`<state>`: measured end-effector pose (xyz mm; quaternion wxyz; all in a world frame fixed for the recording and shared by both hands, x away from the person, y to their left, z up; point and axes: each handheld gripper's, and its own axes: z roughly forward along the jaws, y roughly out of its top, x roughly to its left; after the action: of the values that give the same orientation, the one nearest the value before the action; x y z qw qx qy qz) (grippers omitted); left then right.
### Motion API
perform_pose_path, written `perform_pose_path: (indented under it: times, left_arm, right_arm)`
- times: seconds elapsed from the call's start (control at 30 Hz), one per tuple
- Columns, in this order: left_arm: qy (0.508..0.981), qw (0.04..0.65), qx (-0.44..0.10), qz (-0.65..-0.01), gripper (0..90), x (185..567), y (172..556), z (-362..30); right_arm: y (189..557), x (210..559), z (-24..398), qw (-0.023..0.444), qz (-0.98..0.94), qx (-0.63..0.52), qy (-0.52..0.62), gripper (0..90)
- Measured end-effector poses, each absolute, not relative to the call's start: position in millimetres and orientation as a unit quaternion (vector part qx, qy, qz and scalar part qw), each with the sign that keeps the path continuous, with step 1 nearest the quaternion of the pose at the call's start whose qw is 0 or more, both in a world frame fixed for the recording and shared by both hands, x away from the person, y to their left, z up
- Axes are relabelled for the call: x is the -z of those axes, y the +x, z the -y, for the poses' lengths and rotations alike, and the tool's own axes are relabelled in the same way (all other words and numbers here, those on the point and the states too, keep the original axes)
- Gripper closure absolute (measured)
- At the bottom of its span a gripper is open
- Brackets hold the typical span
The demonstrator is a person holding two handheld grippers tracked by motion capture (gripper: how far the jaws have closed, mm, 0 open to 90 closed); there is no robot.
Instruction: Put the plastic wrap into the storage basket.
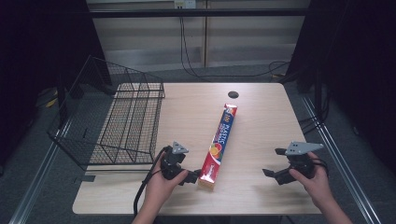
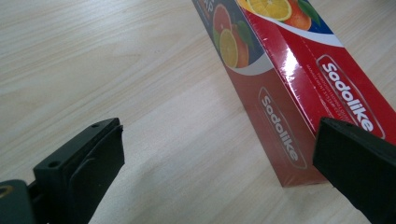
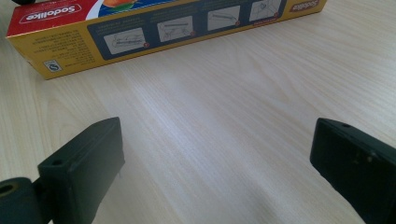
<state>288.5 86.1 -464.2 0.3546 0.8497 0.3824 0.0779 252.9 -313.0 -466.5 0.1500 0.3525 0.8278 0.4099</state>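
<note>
A long red plastic-wrap box (image 1: 220, 142) printed with oranges lies lengthwise down the middle of the wooden table (image 1: 266, 112). My left gripper (image 1: 189, 173) is at the box's near end, on its left side, and stands open. In the left gripper view the box (image 2: 299, 93) rises at the right, and its near corner sits just inside the right jaw of the left gripper (image 2: 217, 154); the left jaw is far from it. My right gripper (image 1: 274, 162) is open over bare wood to the right of the box. In the right gripper view the box's yellow side (image 3: 154, 32) lies beyond the wide jaws of the right gripper (image 3: 217, 154).
A black wire basket (image 1: 121, 121) stands on the table's left part and reaches past its left edge. A dark round hole (image 1: 233, 94) is near the far edge. Cables trail on the floor behind the table.
</note>
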Motion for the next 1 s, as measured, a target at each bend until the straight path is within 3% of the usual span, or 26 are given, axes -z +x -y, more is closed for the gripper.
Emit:
perform_pose_path:
  times: [0.77,1.0]
  left_arm:
    - [0.835,0.374,-0.016,-0.402,0.7,439,313,-49]
    - [0.839,0.367,-0.022,-0.401,2.9,436,321,-39]
  right_arm:
    - [254,466,316,0.143,-0.829,-0.415,0.346,3.2]
    - [253,465,321,0.147,-0.822,-0.421,0.353,3.0]
